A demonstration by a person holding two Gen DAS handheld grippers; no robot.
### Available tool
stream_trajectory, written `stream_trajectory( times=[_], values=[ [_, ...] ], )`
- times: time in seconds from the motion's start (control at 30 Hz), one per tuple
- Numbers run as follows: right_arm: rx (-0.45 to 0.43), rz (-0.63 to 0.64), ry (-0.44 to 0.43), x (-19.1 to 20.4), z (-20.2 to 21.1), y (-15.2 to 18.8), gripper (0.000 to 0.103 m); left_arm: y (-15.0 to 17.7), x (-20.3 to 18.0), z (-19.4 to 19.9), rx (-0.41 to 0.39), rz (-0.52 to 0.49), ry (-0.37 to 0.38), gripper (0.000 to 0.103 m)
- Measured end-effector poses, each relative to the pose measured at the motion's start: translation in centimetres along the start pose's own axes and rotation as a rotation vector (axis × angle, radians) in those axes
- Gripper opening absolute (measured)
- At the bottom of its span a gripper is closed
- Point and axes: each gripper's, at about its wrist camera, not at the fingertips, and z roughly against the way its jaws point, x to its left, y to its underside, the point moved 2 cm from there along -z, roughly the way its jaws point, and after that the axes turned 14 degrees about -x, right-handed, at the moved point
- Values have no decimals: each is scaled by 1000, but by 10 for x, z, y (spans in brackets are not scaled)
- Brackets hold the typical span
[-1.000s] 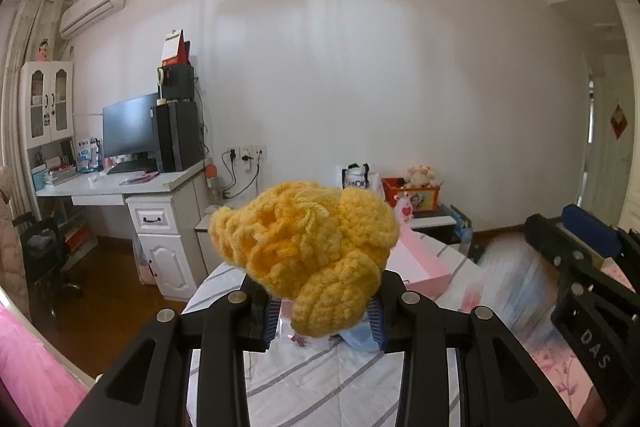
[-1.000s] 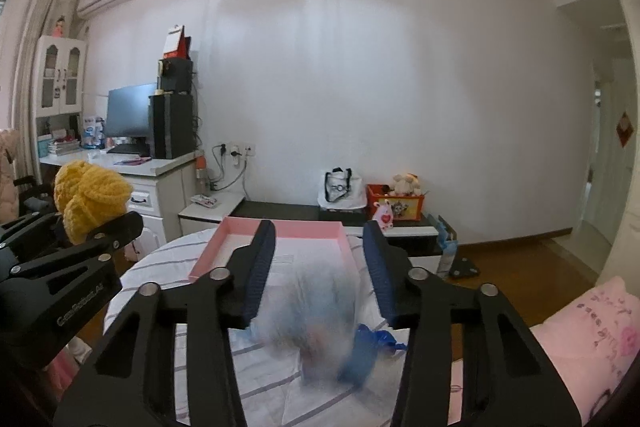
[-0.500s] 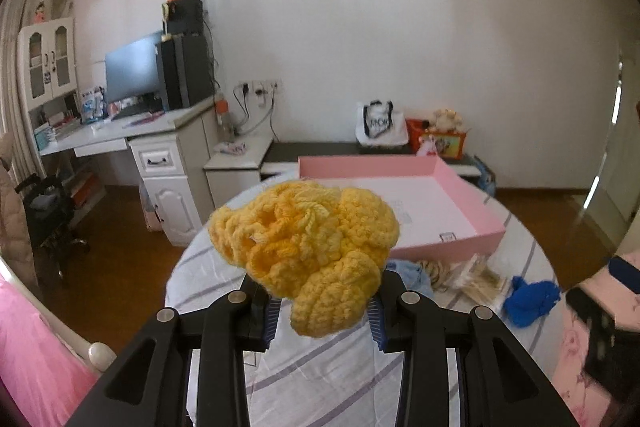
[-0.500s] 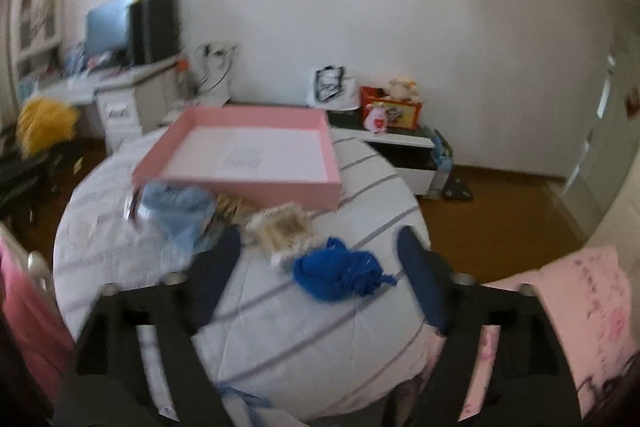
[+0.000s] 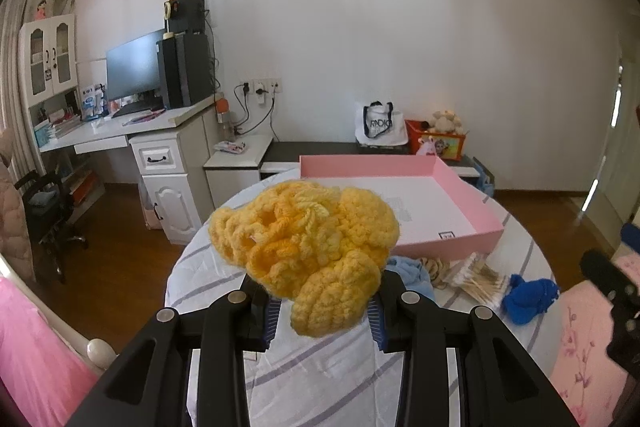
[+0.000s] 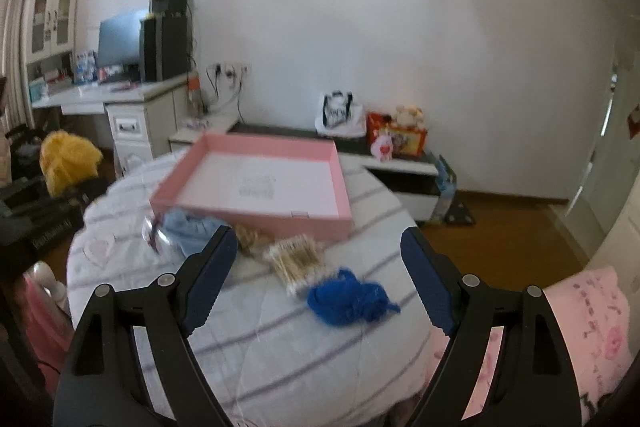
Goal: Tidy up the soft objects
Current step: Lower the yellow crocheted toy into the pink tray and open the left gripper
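Observation:
My left gripper (image 5: pixel 322 311) is shut on a yellow crocheted piece (image 5: pixel 308 247), held above the near left side of the round table. From the right wrist view the same yellow piece (image 6: pixel 68 159) shows at the far left. My right gripper (image 6: pixel 319 251) stands open over the table with nothing between its blue pads. Just beyond and below it lies a blue yarn bundle (image 6: pixel 350 301). A light-blue cloth (image 6: pixel 192 231) and a pack of cotton swabs (image 6: pixel 294 259) lie in front of an empty pink tray (image 6: pixel 256 211).
A striped white cloth covers the round table (image 6: pixel 280 339). Pink floral bedding (image 6: pixel 580 327) lies at the right, close to the table's edge. A white desk (image 5: pixel 160 155) with a monitor stands far left, and a low cabinet with a bag and toys runs along the back wall.
My right gripper's jaws spread wide and the blurred pale thing between them is gone; its view tipped down onto the table. The left gripper carried the yellow piece sideways, so the tray came into view.

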Motion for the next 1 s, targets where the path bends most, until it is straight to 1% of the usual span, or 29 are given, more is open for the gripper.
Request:
stream_trajectory(
  times=[0.03, 0.1, 0.17, 0.2, 0.37, 0.53, 0.67, 0.8, 0.93, 0.97, 1.0],
  values=[
    [-13, -1, 1, 0, -1, -4, 84, 7, 0, 6, -5, -3, -1, 33],
    [-39, -8, 8, 0, -2, -11, 85, 0, -3, -1, -17, -12, 1, 33],
    [-51, -7, 2, 0, -9, -15, 87, 10, -8, -1, -25, -20, 4, 33],
    [-51, -7, -1, 0, -14, -16, 87, 6, -11, -9, -27, -25, 7, 33],
    [-23, -21, -1, -5, -46, -17, 87, 6, -20, -48, -14, -22, 24, 33],
    [7, -31, 14, -14, -84, -17, 87, -7, -31, -96, 11, -41, 38, 33],
    [61, -35, 24, -21, -120, -10, 87, -20, -33, -140, 54, -47, 46, 33],
    [127, -38, 34, -26, -155, 4, 87, -27, -38, -188, 101, -79, 23, 33],
    [194, -36, 43, -29, -188, 20, 86, -36, -49, -236, 152, -86, 28, 33],
    [209, -36, 46, -30, -194, 24, 84, -39, -50, -244, 161, -87, 27, 33],
    [228, -37, 49, -31, -201, 28, 78, -38, -52, -255, 174, -89, 26, 33]
  ],
)
